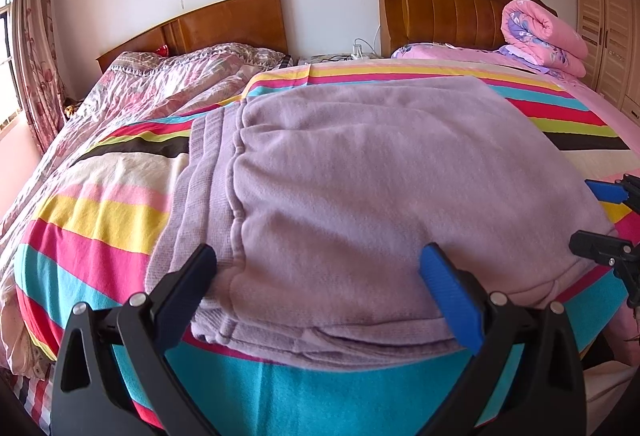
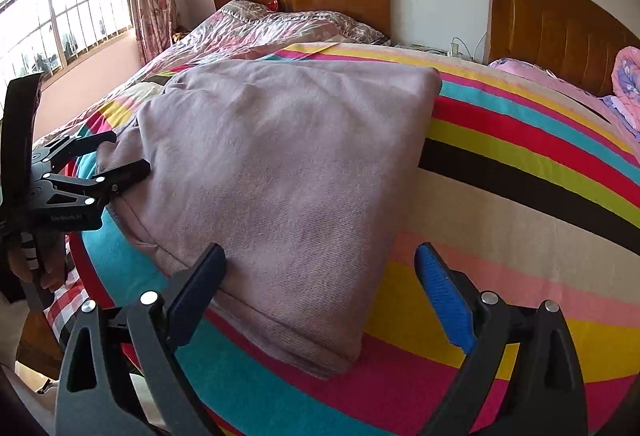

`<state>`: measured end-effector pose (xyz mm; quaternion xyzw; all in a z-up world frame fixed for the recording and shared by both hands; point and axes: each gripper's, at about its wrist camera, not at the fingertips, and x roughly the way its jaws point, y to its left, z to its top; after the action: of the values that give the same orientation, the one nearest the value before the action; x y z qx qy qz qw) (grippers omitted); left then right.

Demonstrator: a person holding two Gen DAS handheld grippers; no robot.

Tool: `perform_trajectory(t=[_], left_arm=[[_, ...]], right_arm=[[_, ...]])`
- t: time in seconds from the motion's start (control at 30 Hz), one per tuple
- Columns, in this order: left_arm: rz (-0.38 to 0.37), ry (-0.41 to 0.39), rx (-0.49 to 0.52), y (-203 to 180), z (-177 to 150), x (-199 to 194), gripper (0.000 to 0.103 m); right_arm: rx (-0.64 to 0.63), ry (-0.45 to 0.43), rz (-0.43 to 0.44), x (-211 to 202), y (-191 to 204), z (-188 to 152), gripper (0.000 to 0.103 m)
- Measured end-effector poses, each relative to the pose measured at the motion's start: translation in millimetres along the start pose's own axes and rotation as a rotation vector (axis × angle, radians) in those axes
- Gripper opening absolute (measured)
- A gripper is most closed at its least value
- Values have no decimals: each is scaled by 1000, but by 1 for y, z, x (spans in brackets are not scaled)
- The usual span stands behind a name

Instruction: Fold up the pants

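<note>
The lilac pants (image 1: pixel 384 188) lie folded into a thick rectangle on the striped bedsheet (image 1: pixel 100 212), ribbed waistband to the left. My left gripper (image 1: pixel 320 264) is open, its fingers straddling the near edge of the stack without pinching it. In the right wrist view the pants (image 2: pixel 288 164) fill the middle. My right gripper (image 2: pixel 322 264) stands open over their near right corner, its left finger over the cloth and its blue pad (image 2: pixel 444 296) over the bare sheet. The left gripper (image 2: pixel 120 156) shows at the stack's far left corner, and the right gripper (image 1: pixel 590 216) sits at the right edge.
A second bed with a floral quilt (image 1: pixel 160 84) lies to the left, below a barred window (image 2: pixel 60 16) and a curtain. Two wooden headboards (image 1: pixel 452 8) stand against the wall. A rolled pink quilt (image 1: pixel 540 36) and a wardrobe (image 1: pixel 608 28) are at the far right.
</note>
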<state>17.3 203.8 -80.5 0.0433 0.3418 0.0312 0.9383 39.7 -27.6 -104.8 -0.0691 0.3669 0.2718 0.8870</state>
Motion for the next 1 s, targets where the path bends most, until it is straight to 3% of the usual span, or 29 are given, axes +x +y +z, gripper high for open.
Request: perform_trajectory(t=[0.27, 0.37, 0.5, 0.6, 0.7, 0.8, 0.9, 1.0], left_arm=[[-8, -21, -3, 2, -4, -2, 102], [-10, 9, 2, 2, -1, -1, 102], [-60, 83, -37, 7, 19, -20, 100], [-168, -43, -80, 12, 52, -53, 102], [-137, -97, -115, 15, 91, -45, 102], [-101, -44, -157, 14, 114, -7, 102], [-83, -2, -197, 13, 107, 16, 102], [-34, 25, -171, 14, 79, 21, 102]], right_arm=[[72, -12, 37, 3, -7, -7, 92], [84, 0, 56, 2, -8, -9, 92], [86, 74, 186, -7, -27, 2, 92], [84, 37, 213, -23, -52, 11, 92], [141, 19, 148, -18, -80, 33, 92], [166, 17, 121, -8, -85, 56, 92], [93, 3, 148, -5, -59, 59, 92], [-36, 9, 137, 0, -25, 49, 92]])
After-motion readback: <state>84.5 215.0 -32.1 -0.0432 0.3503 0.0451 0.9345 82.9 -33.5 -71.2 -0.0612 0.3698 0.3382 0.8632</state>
